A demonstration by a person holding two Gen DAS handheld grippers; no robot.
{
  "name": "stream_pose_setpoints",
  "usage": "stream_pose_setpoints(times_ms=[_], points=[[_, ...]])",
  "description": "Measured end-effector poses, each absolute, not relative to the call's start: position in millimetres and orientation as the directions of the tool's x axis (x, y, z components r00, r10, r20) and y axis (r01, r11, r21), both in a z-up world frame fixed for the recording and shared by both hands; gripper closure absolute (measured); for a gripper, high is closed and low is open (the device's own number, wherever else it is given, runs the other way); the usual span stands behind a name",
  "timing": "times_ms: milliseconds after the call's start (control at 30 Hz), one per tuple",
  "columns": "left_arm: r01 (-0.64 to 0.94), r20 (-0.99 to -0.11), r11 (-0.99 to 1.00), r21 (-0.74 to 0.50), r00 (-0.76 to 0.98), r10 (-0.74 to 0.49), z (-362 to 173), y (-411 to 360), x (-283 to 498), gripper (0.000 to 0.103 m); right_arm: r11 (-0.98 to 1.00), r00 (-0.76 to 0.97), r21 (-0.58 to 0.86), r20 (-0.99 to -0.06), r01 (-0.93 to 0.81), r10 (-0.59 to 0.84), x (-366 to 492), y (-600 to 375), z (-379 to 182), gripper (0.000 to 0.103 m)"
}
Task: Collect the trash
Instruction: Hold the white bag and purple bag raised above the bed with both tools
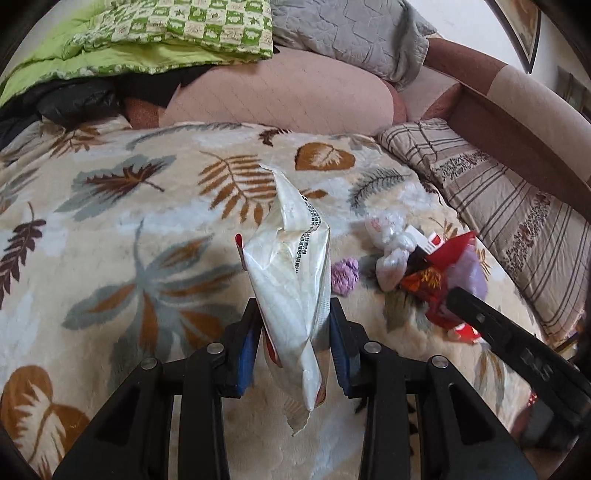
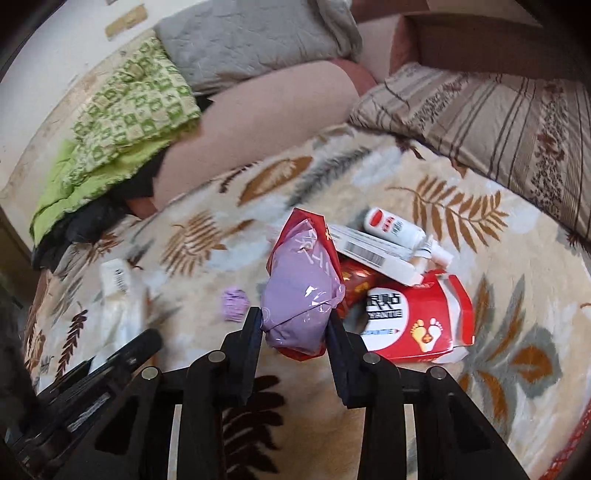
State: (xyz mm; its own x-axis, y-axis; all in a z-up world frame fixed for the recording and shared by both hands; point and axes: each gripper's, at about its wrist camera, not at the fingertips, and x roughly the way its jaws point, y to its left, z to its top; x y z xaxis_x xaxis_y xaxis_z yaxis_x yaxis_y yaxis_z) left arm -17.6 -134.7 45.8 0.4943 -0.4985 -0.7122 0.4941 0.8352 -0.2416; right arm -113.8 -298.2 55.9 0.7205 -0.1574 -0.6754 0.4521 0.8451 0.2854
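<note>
In the left wrist view my left gripper (image 1: 295, 325) is shut on a crumpled white wrapper (image 1: 291, 266) that stands up between its blue pads, above the leaf-print blanket (image 1: 129, 221). In the right wrist view my right gripper (image 2: 293, 325) is shut on a purple and red packet (image 2: 303, 291). Behind it lies a trash pile: a red box (image 2: 413, 321) with a feet picture, a white barcode box (image 2: 369, 254) and a small white bottle (image 2: 395, 229). A crumpled purple scrap (image 2: 234, 304) lies to the left. The pile (image 1: 406, 254) also shows right of the wrapper.
A striped pillow (image 1: 509, 206) lies right of the pile, with a brown armrest (image 1: 517, 110) behind. A pink cushion (image 1: 288, 96), a green quilt (image 1: 166, 33) and a grey quilt (image 1: 351, 33) line the back. My left gripper's finger (image 2: 140, 347) shows low left in the right wrist view.
</note>
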Motion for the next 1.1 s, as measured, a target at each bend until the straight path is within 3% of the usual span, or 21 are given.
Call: stream_pose_setpoints(times_ms=[1100], points=[[0.484,-0.734,0.856,-0.182,0.512,-0.446,39,-141,-16,0.069,0.861,0.725,0.261,-0.669,0.437,-0.165,-109,-298,54,0.066]])
